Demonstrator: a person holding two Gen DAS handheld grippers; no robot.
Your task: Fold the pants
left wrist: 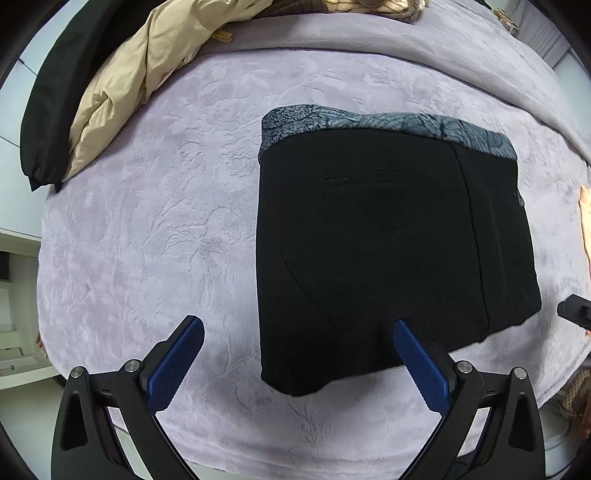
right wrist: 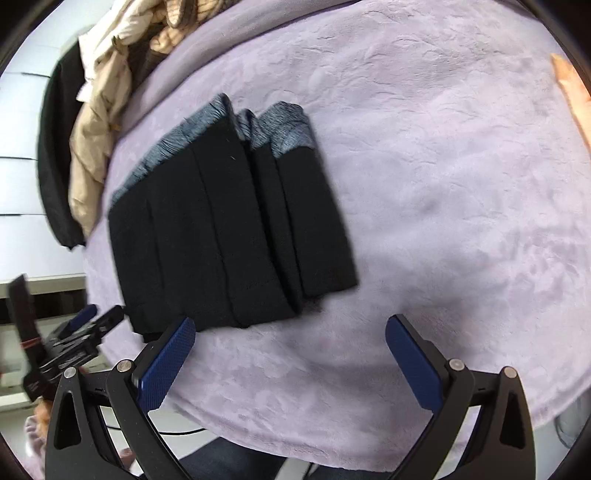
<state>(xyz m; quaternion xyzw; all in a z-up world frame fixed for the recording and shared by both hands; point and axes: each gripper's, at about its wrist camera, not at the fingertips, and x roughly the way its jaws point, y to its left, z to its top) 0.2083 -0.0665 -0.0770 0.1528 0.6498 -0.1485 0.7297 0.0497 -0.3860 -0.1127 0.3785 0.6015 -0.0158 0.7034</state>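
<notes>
The black pants lie folded into a compact stack on the lilac bedspread, with grey patterned lining along the far edge. A back pocket faces up. My left gripper is open and empty, just above the stack's near edge. In the right wrist view the folded pants lie left of centre. My right gripper is open and empty over the bare bedspread, just right of the stack's near corner. The left gripper shows at that view's left edge.
A beige jacket and a black garment lie piled at the far left of the bed. More clothes lie at the back. White furniture stands past the bed's left edge. An orange-pink thing lies at the right.
</notes>
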